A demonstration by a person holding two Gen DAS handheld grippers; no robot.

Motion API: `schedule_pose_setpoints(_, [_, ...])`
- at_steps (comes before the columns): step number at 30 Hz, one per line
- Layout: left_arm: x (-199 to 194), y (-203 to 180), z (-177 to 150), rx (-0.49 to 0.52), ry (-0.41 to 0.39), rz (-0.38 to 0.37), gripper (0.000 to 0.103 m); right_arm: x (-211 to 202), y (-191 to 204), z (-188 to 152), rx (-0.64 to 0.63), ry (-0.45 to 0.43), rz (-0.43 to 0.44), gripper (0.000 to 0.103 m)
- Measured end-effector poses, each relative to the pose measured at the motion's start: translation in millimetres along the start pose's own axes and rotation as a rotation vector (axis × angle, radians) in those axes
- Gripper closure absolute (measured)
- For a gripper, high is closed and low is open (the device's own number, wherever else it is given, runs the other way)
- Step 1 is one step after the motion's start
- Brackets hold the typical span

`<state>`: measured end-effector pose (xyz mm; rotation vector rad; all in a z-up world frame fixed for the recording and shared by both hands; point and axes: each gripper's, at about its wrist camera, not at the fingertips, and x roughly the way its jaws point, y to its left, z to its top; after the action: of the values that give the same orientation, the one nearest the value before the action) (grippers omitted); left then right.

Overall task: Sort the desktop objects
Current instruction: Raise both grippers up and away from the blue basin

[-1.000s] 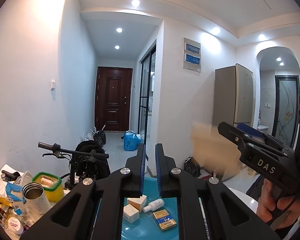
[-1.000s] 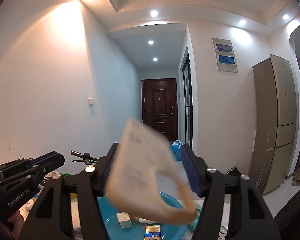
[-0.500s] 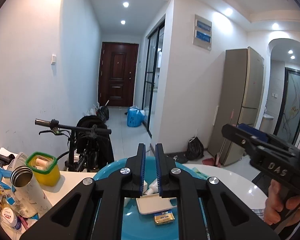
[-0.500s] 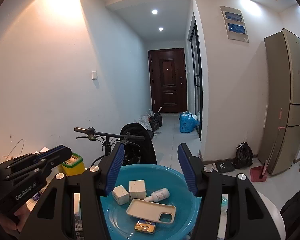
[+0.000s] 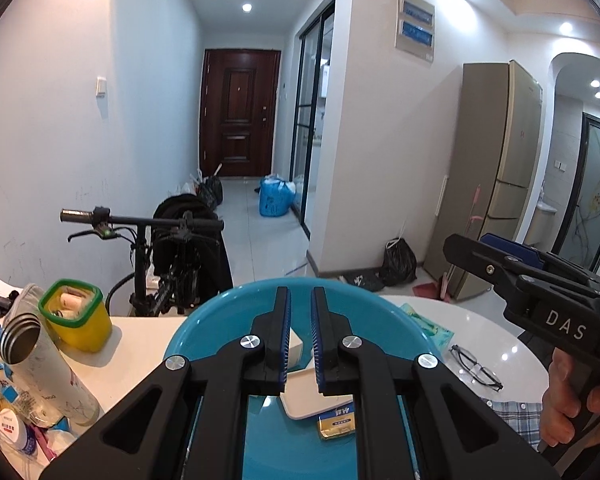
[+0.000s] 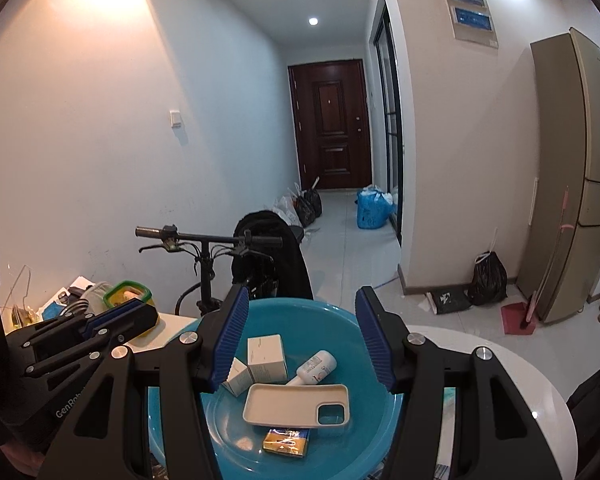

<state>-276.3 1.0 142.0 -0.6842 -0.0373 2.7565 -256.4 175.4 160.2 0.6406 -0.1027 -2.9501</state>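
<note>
A blue basin sits on the white table right below both grippers. In it lie a beige phone case, two white boxes, a small white bottle and a gold and blue pack. My right gripper hangs open above the basin with nothing between its fingers. My left gripper is shut and empty over the basin, hiding part of the phone case. The right gripper shows at the right of the left wrist view, held by a hand.
Left of the basin stand a yellow tub with a green rim, a steel flask and a heap of small packets. Glasses lie on the white table to the right. A bicycle stands behind the table.
The beige phone case, blurred between my right gripper's fingers a second ago, now lies in the basin. Both views have tipped downward and come closer to the basin.
</note>
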Motion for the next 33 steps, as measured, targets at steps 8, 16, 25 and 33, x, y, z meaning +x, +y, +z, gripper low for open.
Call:
schedule_pose_setpoints(8, [29,8,-8,-0.018,0.077,0.015,0.092,31,-9,-6,0.004,0.092,-0.018,0.048])
schedule_pose_setpoints(16, [58,18,-16,-0.033,0.154,0.031,0.092,65,-10,-19,-0.008,0.195,-0.037,0.048])
schedule_pose_setpoints(25, [76,32,-21,-0.073,0.201,0.037,0.092,96,-7,-35,-0.021,0.295,-0.055,0.048])
schedule_pose_setpoints(33, [62,27,-17,-0.052,0.168,0.050,0.092,82,0,-28,-0.035,0.251,-0.056,0.037])
